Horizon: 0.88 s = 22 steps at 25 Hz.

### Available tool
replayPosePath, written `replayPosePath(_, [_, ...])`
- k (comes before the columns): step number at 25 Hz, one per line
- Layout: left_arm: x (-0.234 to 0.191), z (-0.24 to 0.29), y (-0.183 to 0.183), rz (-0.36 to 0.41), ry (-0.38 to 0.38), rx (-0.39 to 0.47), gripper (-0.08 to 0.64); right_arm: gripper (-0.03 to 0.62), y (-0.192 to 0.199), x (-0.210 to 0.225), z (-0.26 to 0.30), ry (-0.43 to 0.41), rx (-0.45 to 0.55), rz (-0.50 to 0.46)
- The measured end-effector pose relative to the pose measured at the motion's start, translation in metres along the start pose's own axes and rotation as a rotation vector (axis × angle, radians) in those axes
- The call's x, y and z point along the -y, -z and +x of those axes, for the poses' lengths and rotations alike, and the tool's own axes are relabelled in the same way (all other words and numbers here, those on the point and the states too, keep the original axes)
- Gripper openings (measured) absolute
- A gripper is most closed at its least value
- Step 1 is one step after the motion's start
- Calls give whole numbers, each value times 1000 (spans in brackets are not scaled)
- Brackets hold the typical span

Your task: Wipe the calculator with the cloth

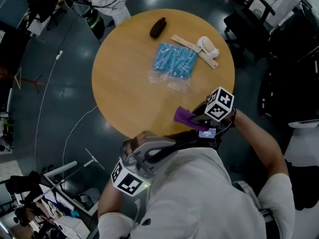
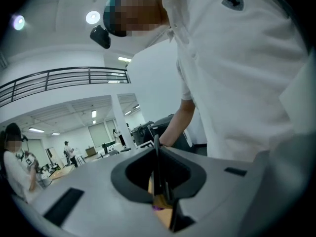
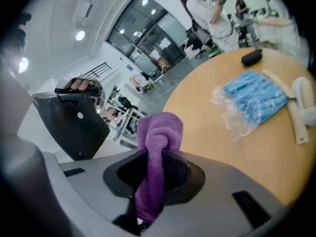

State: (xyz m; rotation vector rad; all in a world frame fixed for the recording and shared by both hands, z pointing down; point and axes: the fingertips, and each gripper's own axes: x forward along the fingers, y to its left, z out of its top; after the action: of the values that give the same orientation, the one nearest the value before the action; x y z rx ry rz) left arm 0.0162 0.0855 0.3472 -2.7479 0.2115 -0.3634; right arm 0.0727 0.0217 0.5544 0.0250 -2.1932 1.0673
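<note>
Apparently no wiping has begun: the right claw (image 3: 153,179) is clamped on the purple cloth (image 3: 159,132) over the table (image 1: 124,59) edge at lower right of the head view, the left claw (image 2: 160,194) grips a thin dark slab, likely the calculator (image 2: 157,157), and the cloth is not touching it.

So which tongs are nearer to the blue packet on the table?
Right. The right tongs, holding the purple cloth, are at the table edge nearest the person, short of the blue packet. The left tongs are off the table, close to the person's body.
</note>
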Motion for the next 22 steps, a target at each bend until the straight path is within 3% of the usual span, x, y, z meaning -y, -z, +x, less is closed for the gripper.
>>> replayPosePath(4, [-13, 1, 46, -100, -112, -64, 43, 83, -14, 65, -12, 301, 116, -59])
replayPosePath(7, [-28, 4, 82, -162, -213, -86, 43, 83, -1, 117, -7, 567, 60, -147])
replayPosePath(10, [-36, 6, 116, -272, -283, -60, 43, 83, 17, 162, 5, 739, 25, -150])
replayPosePath(14, [-31, -2, 163, -520, -359, -114, 43, 83, 39, 200, 22, 825, 7, -65])
replayPosePath(17, [-28, -4, 176, -553, -379, -133, 43, 83, 58, 221, 32, 857, -8, -3])
replayPosePath(22, [-27, -10, 187, -581, -406, -139, 43, 83, 73, 233, 45, 880, -54, 9])
